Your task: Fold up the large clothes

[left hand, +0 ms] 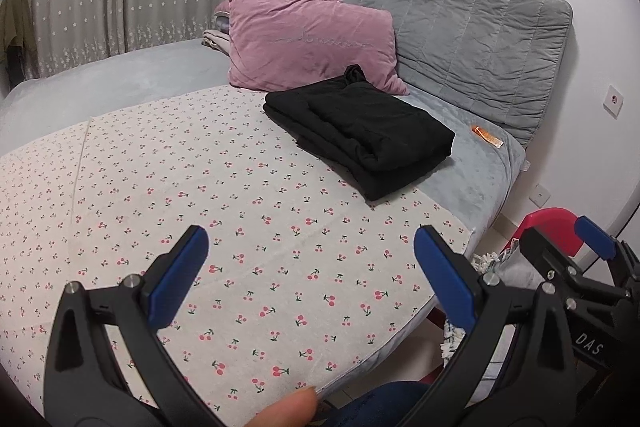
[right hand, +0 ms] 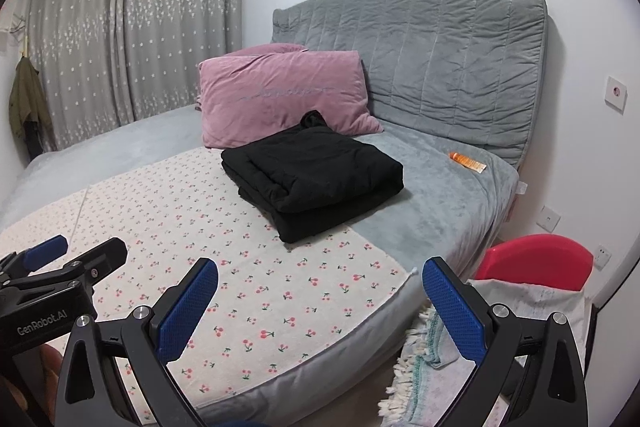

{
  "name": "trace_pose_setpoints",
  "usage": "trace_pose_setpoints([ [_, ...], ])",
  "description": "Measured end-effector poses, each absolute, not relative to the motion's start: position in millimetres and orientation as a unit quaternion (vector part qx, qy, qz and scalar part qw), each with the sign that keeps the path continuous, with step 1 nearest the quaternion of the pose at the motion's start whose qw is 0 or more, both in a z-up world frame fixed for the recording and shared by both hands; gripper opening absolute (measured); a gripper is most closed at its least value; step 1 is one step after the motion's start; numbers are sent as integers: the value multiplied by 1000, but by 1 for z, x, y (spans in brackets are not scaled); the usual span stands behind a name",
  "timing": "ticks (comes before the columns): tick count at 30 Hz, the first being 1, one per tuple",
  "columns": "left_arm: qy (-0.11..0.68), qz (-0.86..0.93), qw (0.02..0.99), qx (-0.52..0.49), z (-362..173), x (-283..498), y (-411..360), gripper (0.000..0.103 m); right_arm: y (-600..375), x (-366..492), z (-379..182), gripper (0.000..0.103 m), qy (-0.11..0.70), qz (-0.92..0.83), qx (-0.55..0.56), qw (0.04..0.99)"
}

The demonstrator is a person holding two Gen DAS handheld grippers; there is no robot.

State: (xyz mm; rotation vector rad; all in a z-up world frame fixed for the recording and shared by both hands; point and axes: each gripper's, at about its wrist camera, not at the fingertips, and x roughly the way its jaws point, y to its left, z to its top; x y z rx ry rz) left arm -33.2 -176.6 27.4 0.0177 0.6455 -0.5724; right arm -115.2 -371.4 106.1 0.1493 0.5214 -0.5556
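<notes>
A black garment (left hand: 360,131) (right hand: 314,175) lies folded in a thick stack on the bed, partly on the cherry-print sheet (left hand: 200,195) (right hand: 256,267) and partly on the grey blanket (left hand: 472,163) (right hand: 424,195). My left gripper (left hand: 310,255) hovers open over the near part of the sheet, well short of the garment, with nothing between its blue pads. My right gripper (right hand: 320,285) is also open wide and empty near the bed's front edge. The right gripper's body (left hand: 580,267) shows at the right edge of the left wrist view, and the left gripper's body (right hand: 60,267) at the left of the right wrist view.
A pink pillow (left hand: 312,39) (right hand: 280,91) leans on the grey padded headboard (left hand: 460,19) (right hand: 440,59) behind the garment. An orange tube (left hand: 486,135) (right hand: 467,161) lies on the blanket. Beside the bed stand a red stool (right hand: 536,261) and a fringed rug (right hand: 416,367). A fingertip (left hand: 288,407) shows below.
</notes>
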Motion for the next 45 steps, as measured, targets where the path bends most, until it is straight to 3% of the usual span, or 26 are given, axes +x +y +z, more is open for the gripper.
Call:
trace_pose_setpoints([
  [45,325,-277,904,34,21,-30,-183,102,-365,-110,91,103,269,-287,75,916],
])
